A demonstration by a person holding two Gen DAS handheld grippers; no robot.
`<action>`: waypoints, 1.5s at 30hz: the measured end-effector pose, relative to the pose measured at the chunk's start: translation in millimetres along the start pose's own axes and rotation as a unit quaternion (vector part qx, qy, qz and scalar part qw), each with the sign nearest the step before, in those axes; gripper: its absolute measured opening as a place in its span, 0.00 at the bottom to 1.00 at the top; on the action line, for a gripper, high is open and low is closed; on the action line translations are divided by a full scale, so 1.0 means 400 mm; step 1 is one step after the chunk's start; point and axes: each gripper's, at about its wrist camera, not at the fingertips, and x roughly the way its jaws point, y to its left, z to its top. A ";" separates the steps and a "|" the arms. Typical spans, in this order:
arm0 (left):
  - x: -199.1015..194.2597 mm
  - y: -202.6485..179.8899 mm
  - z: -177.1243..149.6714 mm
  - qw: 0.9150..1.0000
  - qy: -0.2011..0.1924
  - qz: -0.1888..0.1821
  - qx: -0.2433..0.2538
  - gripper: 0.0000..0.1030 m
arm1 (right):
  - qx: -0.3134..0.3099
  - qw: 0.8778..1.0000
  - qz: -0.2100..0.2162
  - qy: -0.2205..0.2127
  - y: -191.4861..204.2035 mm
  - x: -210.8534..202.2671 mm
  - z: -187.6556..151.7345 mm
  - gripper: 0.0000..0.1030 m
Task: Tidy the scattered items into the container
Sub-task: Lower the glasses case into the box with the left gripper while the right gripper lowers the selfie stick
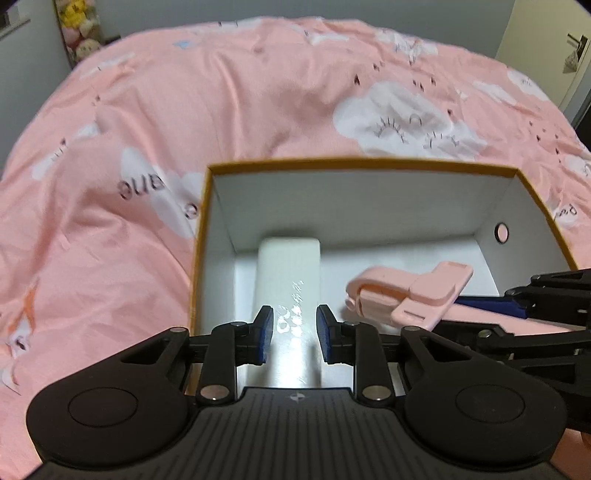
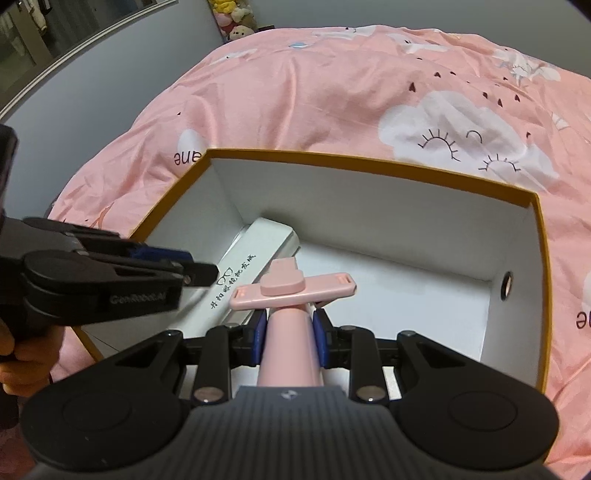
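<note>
An open cardboard box (image 1: 360, 162) (image 2: 369, 162) with an orange rim and white inside sits on the bed. A long white case (image 1: 288, 266) (image 2: 258, 251) with printed text lies on its floor at the left. My left gripper (image 1: 294, 328) is over that case with its blue pads on either side; I cannot tell if they press it. It shows side-on in the right wrist view (image 2: 201, 275). My right gripper (image 2: 289, 332) is shut on a pink folding phone stand (image 2: 286, 291) (image 1: 410, 291), held inside the box beside the case.
A pink bedsheet (image 1: 221, 110) (image 2: 332, 92) with white cloud prints covers the bed around the box. The box's right wall has a round hole (image 1: 501, 232) (image 2: 506, 285). Plush toys (image 1: 79, 26) stand against the far wall. A white door (image 1: 546, 48) is at the right.
</note>
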 end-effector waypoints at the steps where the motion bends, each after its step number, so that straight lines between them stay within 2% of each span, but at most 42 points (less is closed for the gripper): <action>1: -0.012 0.009 -0.001 1.000 -0.007 -0.007 -0.004 0.29 | -0.002 1.000 -0.001 0.002 0.004 0.003 0.002 0.29; 5: -0.066 0.043 -0.007 0.999 -0.038 -0.019 -0.017 0.30 | -0.006 1.000 -0.004 0.009 0.014 0.014 0.008 0.29; 9: -0.090 0.092 -0.016 0.997 -0.049 -0.019 -0.051 0.31 | 0.000 1.000 -0.009 0.021 0.021 0.033 0.015 0.29; 13: -0.104 0.139 -0.038 0.992 -0.052 -0.064 -0.092 0.31 | 0.000 1.000 -0.020 0.024 0.035 0.053 0.027 0.29; 17: -0.127 0.156 -0.067 0.989 -0.069 -0.079 -0.107 0.31 | -0.007 0.999 -0.032 0.023 0.056 0.071 0.040 0.29; 21: -0.164 0.174 -0.102 0.985 -0.110 -0.058 -0.120 0.36 | -0.010 0.999 -0.027 0.025 0.073 0.082 0.044 0.29; 29: -0.123 0.188 -0.143 0.982 -0.084 -0.087 -0.145 0.36 | -0.028 0.999 -0.026 0.037 0.098 0.089 0.044 0.29; 33: -0.109 0.183 -0.163 0.983 -0.080 -0.083 -0.140 0.25 | 0.015 0.998 -0.006 0.055 0.063 0.090 0.040 0.29; 38: -0.109 0.188 -0.172 0.984 -0.085 -0.074 -0.141 0.14 | 0.109 0.993 0.031 0.042 0.009 0.057 0.040 0.29; 45: -0.105 0.189 -0.173 0.984 -0.084 -0.071 -0.142 0.10 | 0.167 0.984 0.060 -0.005 0.010 0.001 0.055 0.29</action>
